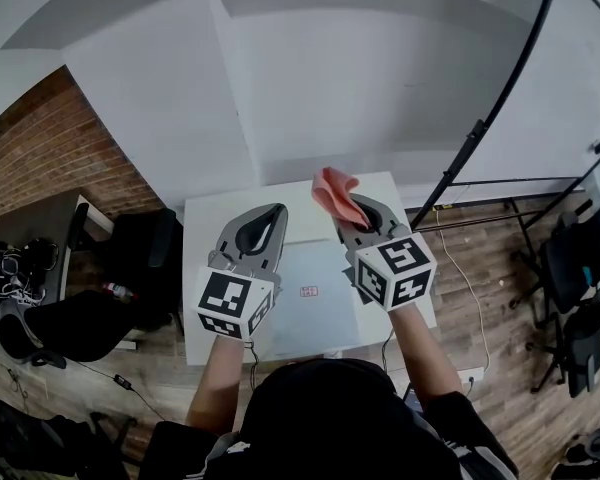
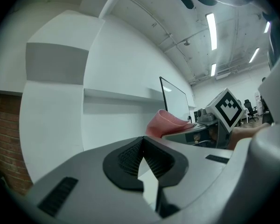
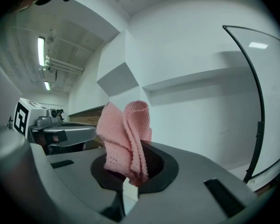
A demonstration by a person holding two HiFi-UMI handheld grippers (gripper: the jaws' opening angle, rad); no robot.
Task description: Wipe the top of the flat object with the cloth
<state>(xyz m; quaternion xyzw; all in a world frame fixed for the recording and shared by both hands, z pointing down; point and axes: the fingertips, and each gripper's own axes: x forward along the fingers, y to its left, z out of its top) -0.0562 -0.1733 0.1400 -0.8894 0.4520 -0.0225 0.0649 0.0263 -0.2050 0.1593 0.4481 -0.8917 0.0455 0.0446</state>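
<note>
A pale grey flat object (image 1: 310, 303), like a closed laptop, lies on the small white table (image 1: 205, 218) below both grippers. My right gripper (image 1: 358, 211) is held level above the table's right half, shut on a crumpled pink cloth (image 1: 335, 192) that sticks up from its jaws; the cloth (image 3: 126, 139) fills the middle of the right gripper view. My left gripper (image 1: 263, 220) hovers beside it on the left, shut with nothing between its pads (image 2: 142, 157). In the left gripper view the cloth (image 2: 165, 122) and the right gripper's marker cube (image 2: 228, 108) show to the right.
A brick wall (image 1: 50, 148) and a dark desk with a black chair (image 1: 130, 258) stand left of the table. A black curved stand (image 1: 500, 98) and cables rise to the right, with office chairs (image 1: 580, 298) at the far right. The floor is wooden.
</note>
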